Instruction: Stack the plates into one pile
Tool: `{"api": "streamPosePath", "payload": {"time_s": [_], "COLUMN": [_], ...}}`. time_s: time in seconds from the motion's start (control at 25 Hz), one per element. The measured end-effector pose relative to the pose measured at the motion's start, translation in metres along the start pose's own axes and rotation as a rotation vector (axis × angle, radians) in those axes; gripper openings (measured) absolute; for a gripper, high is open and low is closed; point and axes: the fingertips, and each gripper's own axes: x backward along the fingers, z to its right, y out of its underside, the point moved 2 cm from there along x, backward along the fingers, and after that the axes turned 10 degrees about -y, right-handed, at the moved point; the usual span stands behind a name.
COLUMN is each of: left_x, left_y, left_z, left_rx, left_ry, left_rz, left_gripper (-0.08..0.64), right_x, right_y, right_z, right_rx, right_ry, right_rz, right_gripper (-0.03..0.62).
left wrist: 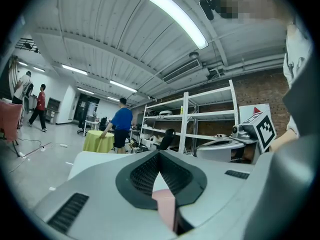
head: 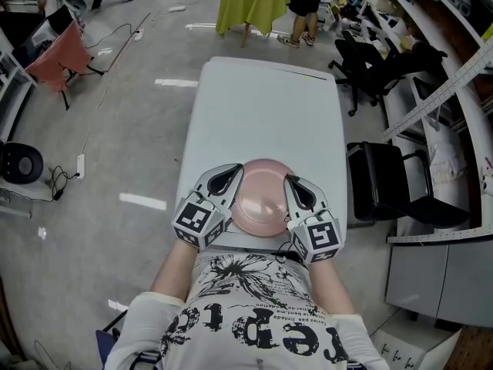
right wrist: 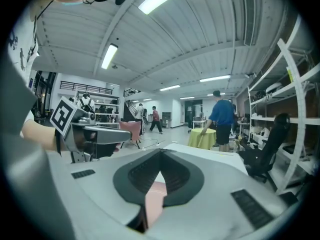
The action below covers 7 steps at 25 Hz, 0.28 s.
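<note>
2 tools: left tool (head: 236, 169) & right tool (head: 287, 180) are set one on each side of the pink plate (head: 262, 200), both pointed away from the body.
Left tool state: jaws pressed together, w/ a strip of the plate's pink rim (left wrist: 165, 205) caught in the slit betw. them.
Right tool state: same. Jaws pressed together on the pink rim (right wrist: 154, 197), on the opp. side.
Plate position: at the near end of the white counter (head: 262, 106), close to the person's body. Only one pink plate can be made out. Whether others lie under it can't be told.
Why held so: a grip on both sides is judged to keep the plate flat & balanced. A shallow rim pinched on one side only would prob. tip.
Task stage: no 2nd plate is seen elsewhere on the counter, so stacking is judged done or nearly done.
Counter beyond plate: nothing is seen in the tools' way.
Around, right: black chair (head: 394, 185) stands just beside the counter. More office chairs (head: 368, 62) farther off.
Around, far end: round table w/ yellow-green cloth (head: 250, 5), well apart. A person in blue (left wrist: 121, 127) stands at it, w/ shelving (left wrist: 200, 118) nearby.
Floor, left: power strip (head: 80, 165) & cables, well clear of the work.
</note>
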Motion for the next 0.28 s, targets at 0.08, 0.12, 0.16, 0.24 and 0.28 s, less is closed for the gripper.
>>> {"api": "streamPosePath", "payload": {"time_s": [0.08,0.12,0.16,0.24,0.28], "left_x": [0.0012,0.002,0.0031,0.0057,0.007], "left_y": [0.0013,0.0018,0.0023,0.0035,0.0041], "left_z": [0.0,-0.0003,-0.0006,-0.0009,-0.0009], "left_rx": [-0.001,0.0,0.002,0.006,0.008], "left_ry": [0.0,0.0,-0.001,-0.003,-0.004], "left_rz": [-0.003,-0.005,-0.007,-0.012,-0.014], "left_gripper": [0.006,0.006,0.006,0.006,0.006], "right_x": [0.0003,0.0007,0.0013,0.0029,0.0038], "right_y": [0.0017,0.0023,0.0029,0.0038,0.0042], "right_z": [-0.0016,-0.0021,-0.0026,-0.0037,-0.0042], "right_rx": [0.002,0.003,0.002,0.0,-0.002], "right_ry": [-0.002,-0.002,-0.001,0.001,0.003], "right_rz": [-0.002,-0.002,-0.003,-0.002,-0.001], "right_gripper": [0.005,0.005,0.005,0.005,0.005]}}
